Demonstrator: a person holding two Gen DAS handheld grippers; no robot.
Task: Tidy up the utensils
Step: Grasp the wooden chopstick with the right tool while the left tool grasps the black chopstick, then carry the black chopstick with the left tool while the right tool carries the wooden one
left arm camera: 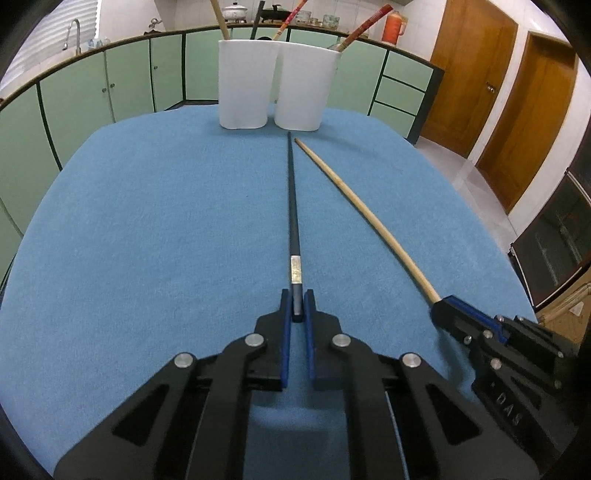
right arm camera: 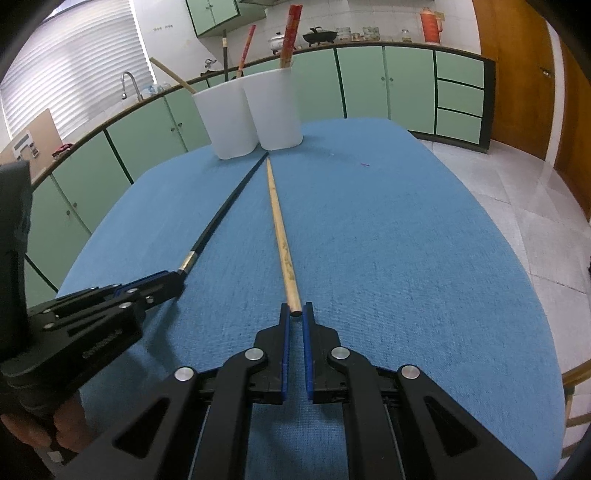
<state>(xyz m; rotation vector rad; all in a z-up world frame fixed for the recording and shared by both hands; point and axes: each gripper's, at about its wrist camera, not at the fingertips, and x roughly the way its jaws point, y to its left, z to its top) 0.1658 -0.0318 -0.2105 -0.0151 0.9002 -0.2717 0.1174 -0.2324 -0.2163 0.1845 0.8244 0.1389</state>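
Note:
My left gripper point(left arm camera: 297, 301) is shut on the near end of a black chopstick point(left arm camera: 293, 206) with a silver band. The stick lies along the blue table point(left arm camera: 147, 221) and points at two white holders. My right gripper point(right arm camera: 296, 312) is shut on the near end of a wooden chopstick point(right arm camera: 280, 236), which also points at the holders. The left white holder point(left arm camera: 243, 85) and the right white holder point(left arm camera: 306, 88) stand side by side at the far edge, each with chopsticks upright in it. The right gripper shows in the left wrist view point(left arm camera: 441, 308); the left gripper shows in the right wrist view point(right arm camera: 177, 282).
Green kitchen cabinets point(left arm camera: 129, 81) run behind the table, with a sink tap point(left arm camera: 72, 33) at far left. Wooden doors point(left arm camera: 476, 74) stand at the right. Pots and a red thermos point(right arm camera: 430, 24) sit on the counter.

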